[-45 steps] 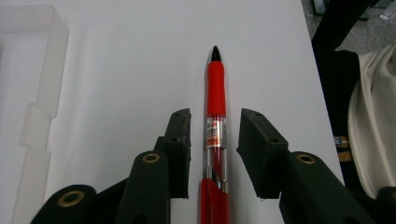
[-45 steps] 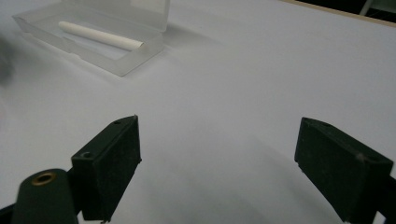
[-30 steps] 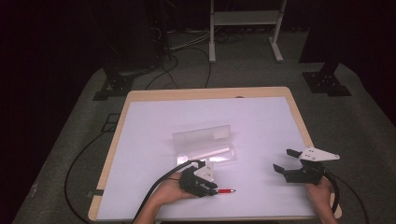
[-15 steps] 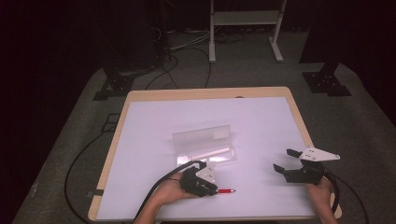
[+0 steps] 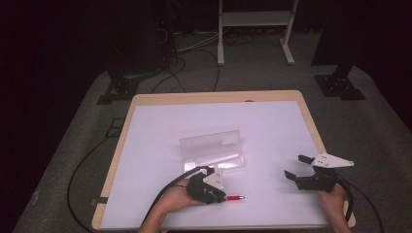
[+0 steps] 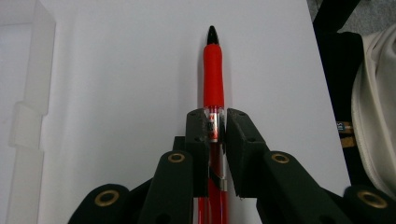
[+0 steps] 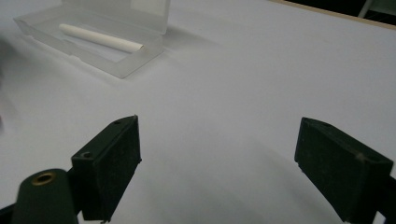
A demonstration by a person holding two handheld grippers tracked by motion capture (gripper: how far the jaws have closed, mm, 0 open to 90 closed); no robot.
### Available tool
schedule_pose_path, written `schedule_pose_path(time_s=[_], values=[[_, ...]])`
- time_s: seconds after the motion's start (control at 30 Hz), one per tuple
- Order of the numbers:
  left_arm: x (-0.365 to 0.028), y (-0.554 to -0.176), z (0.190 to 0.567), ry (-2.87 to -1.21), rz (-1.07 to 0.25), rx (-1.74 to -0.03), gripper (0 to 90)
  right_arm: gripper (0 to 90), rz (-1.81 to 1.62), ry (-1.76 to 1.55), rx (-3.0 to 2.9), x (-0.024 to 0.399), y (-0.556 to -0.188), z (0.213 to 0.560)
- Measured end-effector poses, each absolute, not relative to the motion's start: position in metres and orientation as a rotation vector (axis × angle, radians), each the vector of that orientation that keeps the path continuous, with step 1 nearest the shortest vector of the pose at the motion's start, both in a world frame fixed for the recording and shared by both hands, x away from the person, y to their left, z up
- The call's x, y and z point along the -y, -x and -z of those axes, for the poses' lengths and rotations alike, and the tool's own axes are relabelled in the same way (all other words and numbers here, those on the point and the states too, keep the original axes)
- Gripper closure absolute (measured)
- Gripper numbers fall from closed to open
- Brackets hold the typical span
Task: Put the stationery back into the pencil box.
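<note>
A red pen (image 5: pixel 235 198) with a black tip lies low over the white table (image 5: pixel 160 121) near its front edge. My left gripper (image 5: pixel 221 196) is shut on it. Its jaws have just been closing, and in the left gripper view the pads (image 6: pixel 198 133) press the pen's (image 6: pixel 213 70) clear barrel, tip pointing away. An open clear plastic case (image 5: pixel 211 145) sits mid-table with a white stick (image 5: pixel 218 159) inside. My right gripper (image 5: pixel 293 166) hovers open at the front right with nothing between its fingers. In the right gripper view the case (image 7: pixel 135 56) is far left.
The table's wooden rim (image 5: pixel 214 97) borders the white top. Behind it on the grey floor are a white metal frame (image 5: pixel 252 29), black stands (image 5: pixel 340 82) and cables (image 5: pixel 184 53). A cable (image 5: pixel 82 165) loops off the table's left side.
</note>
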State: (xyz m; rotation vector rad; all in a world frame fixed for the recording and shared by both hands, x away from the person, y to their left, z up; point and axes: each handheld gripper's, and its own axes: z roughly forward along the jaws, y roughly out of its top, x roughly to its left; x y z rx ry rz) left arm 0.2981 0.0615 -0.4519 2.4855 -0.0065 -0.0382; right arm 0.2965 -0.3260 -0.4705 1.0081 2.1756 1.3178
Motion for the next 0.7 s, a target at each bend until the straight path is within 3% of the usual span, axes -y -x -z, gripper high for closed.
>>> schedule_pose_path(time_s=[0.7], values=[[-0.061, -0.302, 0.455, -2.508, 0.027, -0.005, 79.8, 13.6, -1.318, -1.006, -2.175, 0.326, -0.296, 0.47]])
